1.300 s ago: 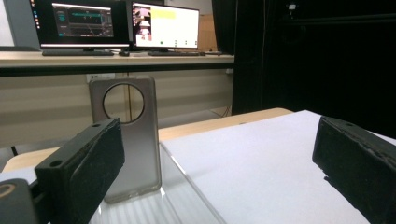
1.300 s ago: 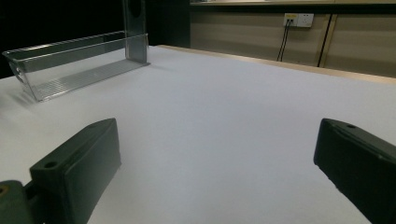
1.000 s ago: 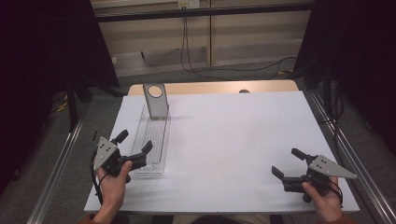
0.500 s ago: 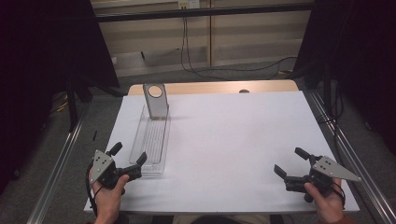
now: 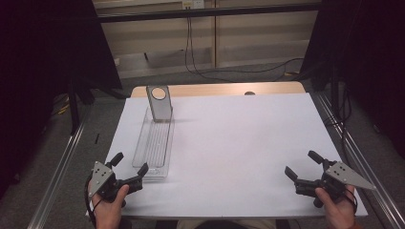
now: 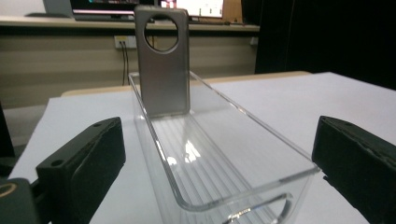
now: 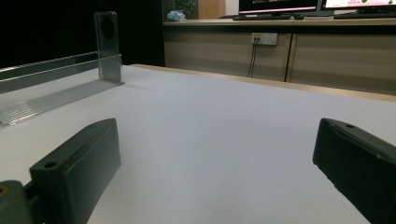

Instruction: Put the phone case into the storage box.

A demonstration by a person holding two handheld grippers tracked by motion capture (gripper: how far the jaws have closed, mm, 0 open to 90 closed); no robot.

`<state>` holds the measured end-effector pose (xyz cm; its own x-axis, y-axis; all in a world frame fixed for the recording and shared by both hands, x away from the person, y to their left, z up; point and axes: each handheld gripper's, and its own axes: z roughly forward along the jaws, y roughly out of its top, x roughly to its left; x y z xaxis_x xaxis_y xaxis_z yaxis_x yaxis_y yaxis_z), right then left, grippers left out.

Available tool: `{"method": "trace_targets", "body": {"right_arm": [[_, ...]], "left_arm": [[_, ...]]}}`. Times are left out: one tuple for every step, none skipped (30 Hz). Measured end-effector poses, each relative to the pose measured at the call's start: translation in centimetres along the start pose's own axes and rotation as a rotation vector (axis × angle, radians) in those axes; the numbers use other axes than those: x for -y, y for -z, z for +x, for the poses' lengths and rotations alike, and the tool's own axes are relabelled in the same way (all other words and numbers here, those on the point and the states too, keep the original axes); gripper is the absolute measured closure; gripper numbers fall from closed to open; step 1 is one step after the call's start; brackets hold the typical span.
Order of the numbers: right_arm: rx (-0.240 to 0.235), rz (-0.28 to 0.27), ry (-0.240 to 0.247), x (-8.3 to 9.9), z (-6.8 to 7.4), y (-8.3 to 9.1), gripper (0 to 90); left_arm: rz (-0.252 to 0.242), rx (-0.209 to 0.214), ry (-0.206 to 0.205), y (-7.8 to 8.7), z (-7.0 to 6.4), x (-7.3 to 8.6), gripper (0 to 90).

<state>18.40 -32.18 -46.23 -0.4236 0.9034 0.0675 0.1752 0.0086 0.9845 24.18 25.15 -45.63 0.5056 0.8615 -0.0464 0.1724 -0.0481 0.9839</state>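
Hovering left gripper (image 5: 130,167) jaws apart at clear tray (image 5: 154,143) near end | right gripper (image 5: 302,166) jaws apart | grey phone case (image 5: 159,103) upright at far end

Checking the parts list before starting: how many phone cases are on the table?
1. The grey phone case stands upright at the far end of the clear tray, on the table's left side. None seem hidden.

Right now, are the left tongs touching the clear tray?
Apart. The left gripper view shows the open left tongs straddling the clear tray, with gaps both sides.
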Motion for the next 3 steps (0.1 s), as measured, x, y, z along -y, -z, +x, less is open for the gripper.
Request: {"method": "trace_targets", "body": {"right_arm": [[0.012, -0.003, -0.008, -0.01, 0.00, -0.13, 0.2], [0.007, 0.002, 0.000, 0.03, -0.05, -0.22, 0.3], [0.002, 0.007, -0.003, 0.02, -0.04, -0.23, 0.3]], "left_arm": [[0.000, -0.004, 0.011, -0.04, 0.01, -0.02, 2.8], [-0.011, -0.004, 0.020, -0.02, 0.05, -0.12, 2.8], [-0.026, 0.001, 0.022, 0.00, 0.08, -0.20, 2.8]]}}
